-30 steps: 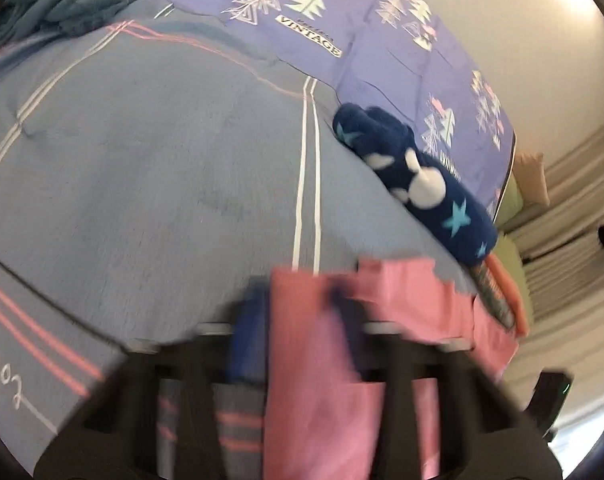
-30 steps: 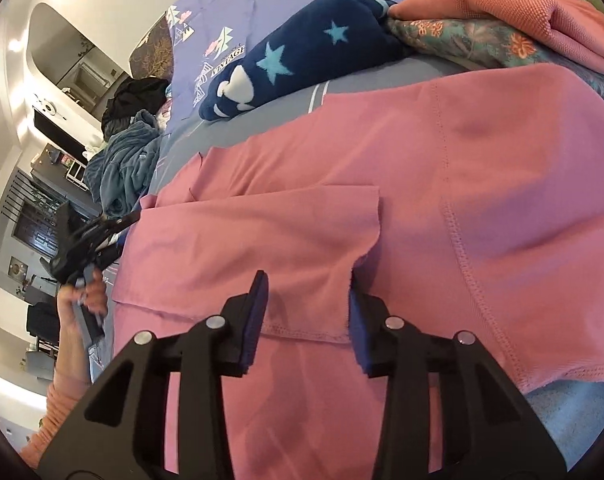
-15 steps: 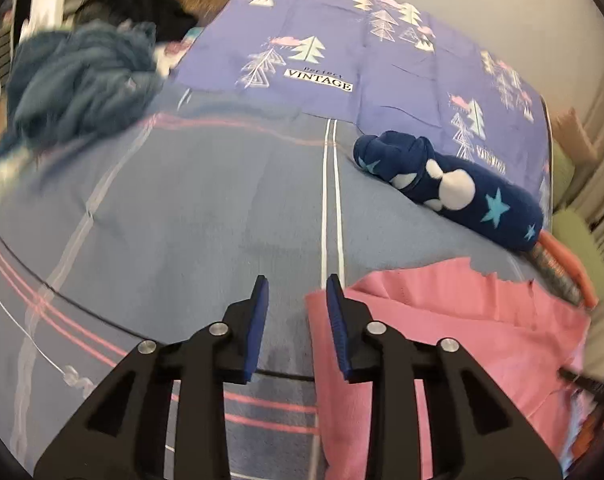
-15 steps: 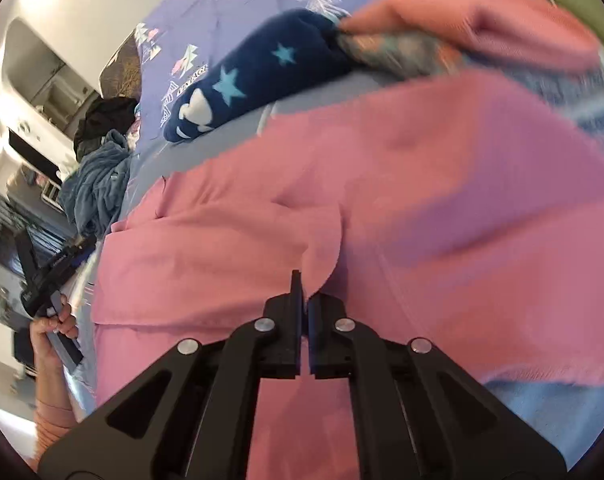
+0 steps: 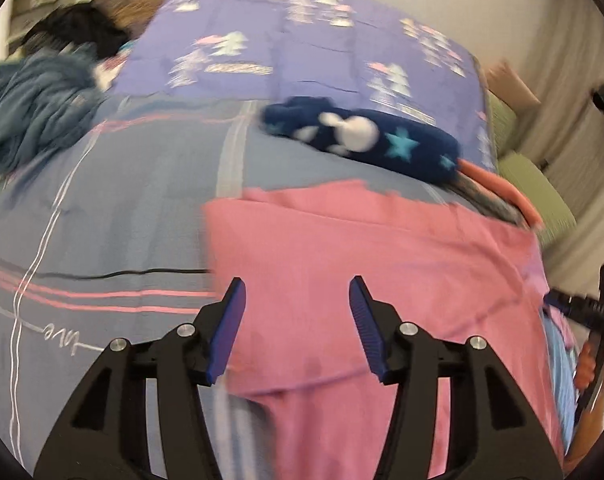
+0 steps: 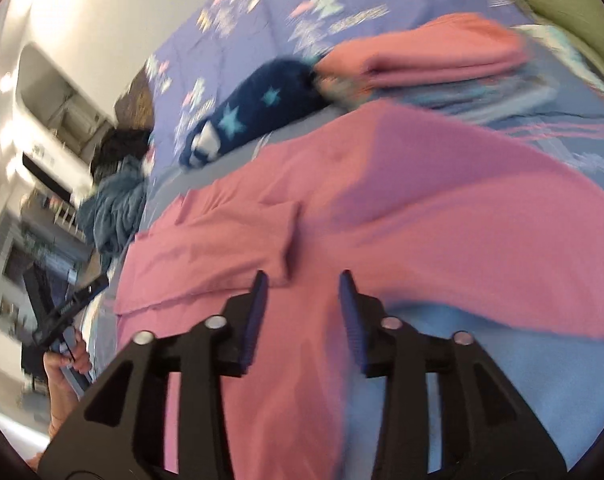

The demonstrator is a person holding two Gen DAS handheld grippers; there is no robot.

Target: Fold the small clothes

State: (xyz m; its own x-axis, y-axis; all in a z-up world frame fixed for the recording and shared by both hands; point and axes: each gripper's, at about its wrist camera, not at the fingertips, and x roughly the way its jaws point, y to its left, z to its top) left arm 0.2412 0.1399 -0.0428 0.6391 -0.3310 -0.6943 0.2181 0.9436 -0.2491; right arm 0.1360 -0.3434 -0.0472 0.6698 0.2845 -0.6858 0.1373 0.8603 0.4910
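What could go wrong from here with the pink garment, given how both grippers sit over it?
1. The folded flap on the pink garment lies loose and rumpled; with both grippers' jaws opening and nothing between them, it could spring back or crease.
2. The right gripper hovers right at the flap's edge and might snag it.
3. The folded stack and navy star roll sit close behind; another fold could bump them.

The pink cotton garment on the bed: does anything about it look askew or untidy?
Yes. On the pink cotton garment, one folded-in flap lies crooked, with a bumpy outer end and its hem not parallel to the edge beneath. The rest lies spread but wrinkled on the grey striped bedsheet. Nothing looks torn or spilled.
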